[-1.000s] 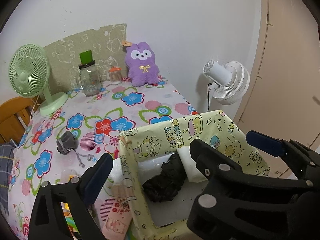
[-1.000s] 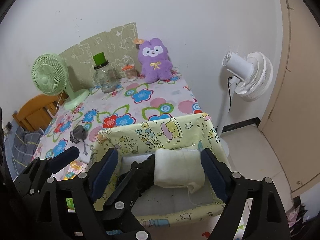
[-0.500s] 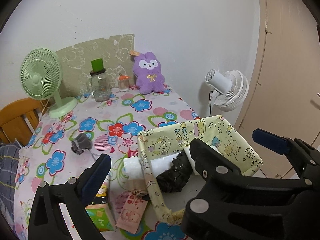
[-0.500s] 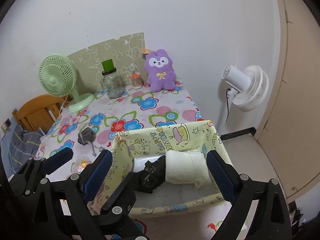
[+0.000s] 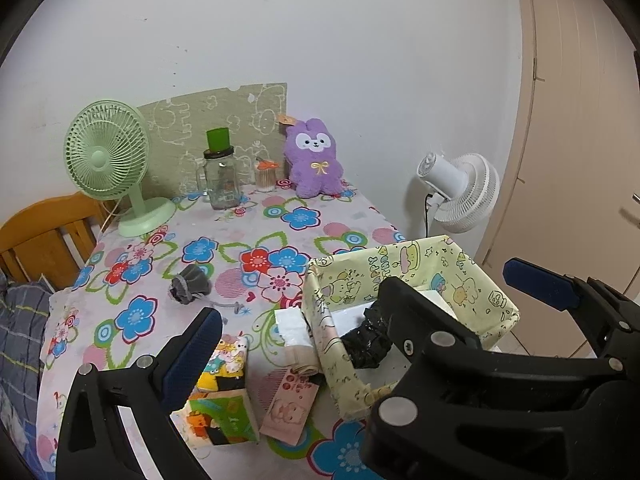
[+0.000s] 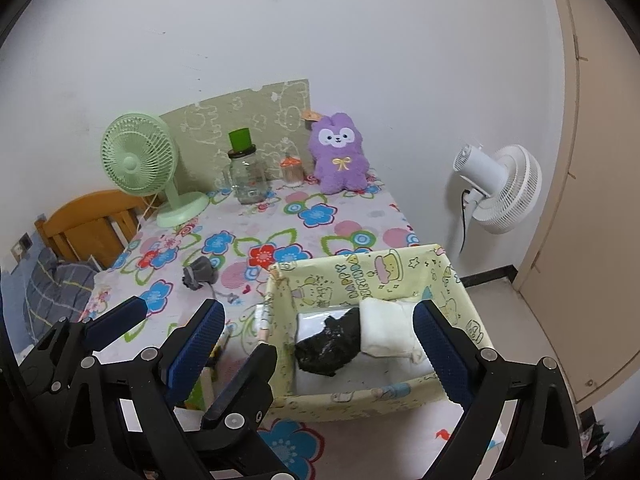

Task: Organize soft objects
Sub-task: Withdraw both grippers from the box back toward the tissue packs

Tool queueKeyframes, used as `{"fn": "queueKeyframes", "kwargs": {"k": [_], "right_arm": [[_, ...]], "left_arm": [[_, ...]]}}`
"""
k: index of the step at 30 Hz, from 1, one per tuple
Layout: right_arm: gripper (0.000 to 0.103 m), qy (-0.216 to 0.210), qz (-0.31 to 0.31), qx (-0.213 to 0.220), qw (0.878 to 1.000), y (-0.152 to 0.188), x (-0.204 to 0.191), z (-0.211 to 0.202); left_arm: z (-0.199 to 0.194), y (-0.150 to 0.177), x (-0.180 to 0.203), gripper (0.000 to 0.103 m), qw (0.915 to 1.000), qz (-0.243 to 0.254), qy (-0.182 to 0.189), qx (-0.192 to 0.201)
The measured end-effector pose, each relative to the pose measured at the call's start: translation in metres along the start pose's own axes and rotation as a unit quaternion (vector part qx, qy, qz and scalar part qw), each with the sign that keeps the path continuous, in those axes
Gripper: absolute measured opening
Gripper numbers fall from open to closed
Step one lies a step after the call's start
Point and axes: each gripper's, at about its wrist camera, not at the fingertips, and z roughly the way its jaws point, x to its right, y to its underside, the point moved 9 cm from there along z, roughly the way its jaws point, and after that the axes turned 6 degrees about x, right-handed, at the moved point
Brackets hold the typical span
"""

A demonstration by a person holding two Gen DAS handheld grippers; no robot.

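Observation:
A yellow cartoon-print fabric box (image 6: 360,276) (image 5: 472,280) stands at the table's near right corner. Inside it lie a black crumpled soft item (image 6: 328,346) (image 5: 366,346) and a folded white cloth (image 6: 386,330). A grey rolled sock (image 5: 189,289) (image 6: 198,276) lies on the floral tablecloth (image 5: 240,236) left of the box. A purple plush bunny (image 5: 316,164) (image 6: 339,154) sits against the back wall. My left gripper (image 5: 372,312) is open and empty, held above the table's near edge. My right gripper (image 6: 316,344) is open and empty, above the box.
A green desk fan (image 5: 108,160), a glass jar with green lid (image 5: 220,176) and a small toothpick jar (image 5: 266,174) stand at the back. A colourful tissue pack (image 5: 224,404) and a pink packet (image 5: 288,408) lie near the front. A white floor fan (image 5: 460,192) stands right, a wooden chair (image 5: 44,236) left.
Both grippers have pulled back and risen away from the box, so more of the table shows. The black item and white cloth stay in the box. Both grippers remain open.

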Motion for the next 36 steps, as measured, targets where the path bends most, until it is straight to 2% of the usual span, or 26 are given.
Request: {"fn": "queueKeyframes", "kwargs": {"k": [8, 10, 17, 36], "right_arm": [[0.099, -0.007, -0.009, 0.004, 1.000, 0.007, -0.022, -0.008], [0.099, 0.002, -0.012, 0.013, 1.000, 0.008, -0.027, -0.010], [0.099, -0.004, -0.030, 0.021, 0.999, 0.018, -0.048, -0.011], [0.099, -0.039, -0.034, -0.013, 0.999, 0.065, -0.096, 0.014]], "left_arm": [[-0.015, 0.010, -0.018, 0.103, 0.9999, -0.009, -0.011, 0.005], [-0.017, 0.013, -0.024, 0.103, 0.9998, -0.014, -0.015, 0.006], [-0.030, 0.025, -0.048, 0.103, 0.9985, -0.015, -0.045, 0.026], [-0.024, 0.074, -0.094, 0.103, 0.9970, -0.044, -0.063, -0.011]]}}
